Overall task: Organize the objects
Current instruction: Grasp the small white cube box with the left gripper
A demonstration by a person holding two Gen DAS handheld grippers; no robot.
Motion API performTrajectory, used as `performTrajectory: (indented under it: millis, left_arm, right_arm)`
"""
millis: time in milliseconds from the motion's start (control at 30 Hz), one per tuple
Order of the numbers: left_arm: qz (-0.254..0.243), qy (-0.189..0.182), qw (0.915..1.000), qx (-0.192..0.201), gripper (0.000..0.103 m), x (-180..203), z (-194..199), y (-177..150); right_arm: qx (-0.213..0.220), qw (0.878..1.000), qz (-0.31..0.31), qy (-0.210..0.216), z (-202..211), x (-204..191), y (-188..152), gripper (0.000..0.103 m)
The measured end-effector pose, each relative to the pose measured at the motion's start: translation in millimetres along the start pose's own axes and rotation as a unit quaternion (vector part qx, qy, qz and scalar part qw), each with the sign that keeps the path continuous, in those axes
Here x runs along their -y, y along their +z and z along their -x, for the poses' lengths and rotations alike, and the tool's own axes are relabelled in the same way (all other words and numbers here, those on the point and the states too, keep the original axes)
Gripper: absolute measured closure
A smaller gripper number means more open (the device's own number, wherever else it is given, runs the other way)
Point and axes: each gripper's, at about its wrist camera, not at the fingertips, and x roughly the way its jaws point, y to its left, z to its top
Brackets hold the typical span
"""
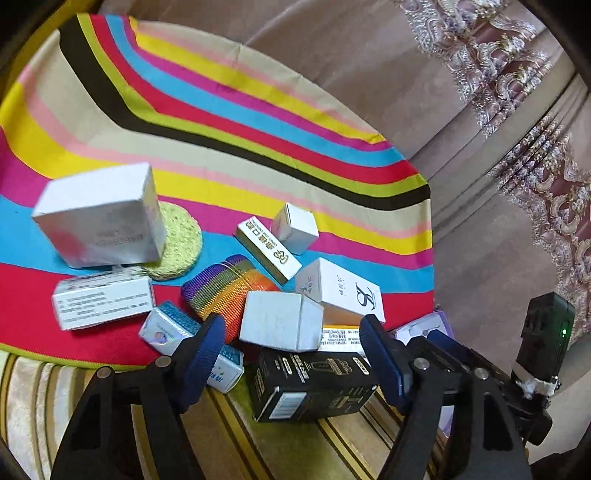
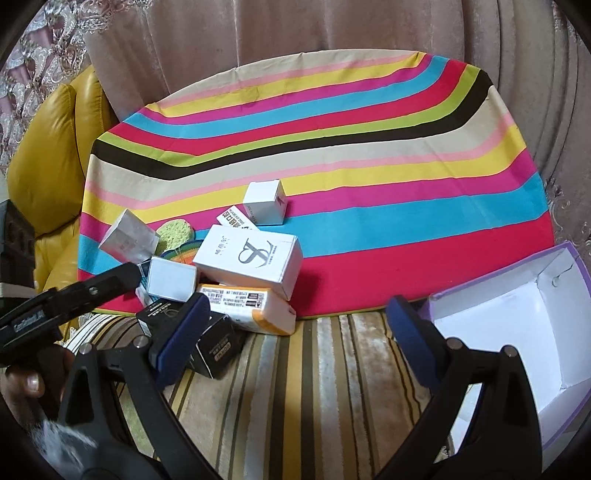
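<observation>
A heap of small boxes lies at the near edge of a striped cloth (image 1: pixel 258 122). My left gripper (image 1: pixel 291 339) is open, its fingers on either side of a plain white box (image 1: pixel 280 325) and a black box (image 1: pixel 314 384). Around them lie a white "YS" box (image 1: pixel 340 288), a silver box (image 1: pixel 99 218), a rainbow pouch (image 1: pixel 225 288) and a blue-and-white box (image 1: pixel 177 328). My right gripper (image 2: pixel 299 332) is open and empty above the striped rug, right of the black box (image 2: pixel 214 347). The left gripper's finger (image 2: pixel 92 291) shows by the heap there.
An open white carton with purple edges (image 2: pixel 517 332) stands at the right of the right wrist view. A yellow leather armchair (image 2: pixel 48 166) is at the left. Curtains (image 2: pixel 295 29) hang behind the cloth (image 2: pixel 332 129). A round yellow mat (image 1: pixel 181 240) lies under the silver box.
</observation>
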Motion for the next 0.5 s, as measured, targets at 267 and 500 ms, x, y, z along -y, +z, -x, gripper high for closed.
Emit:
performTrajectory:
  millis: [267, 500]
  left_arm:
    - [0.005, -0.005, 0.9996, -0.028, 0.033, -4, -17, 4]
    - [0.012, -0.018, 0.999, -0.038, 0.047, -9, -25, 6]
  right_arm:
    - [-0.004, 1.0, -0.008, 0.008, -7, -2, 4, 0.006]
    - [-0.005, 1.0, -0.012, 0.016, -13, -9, 11, 0.006]
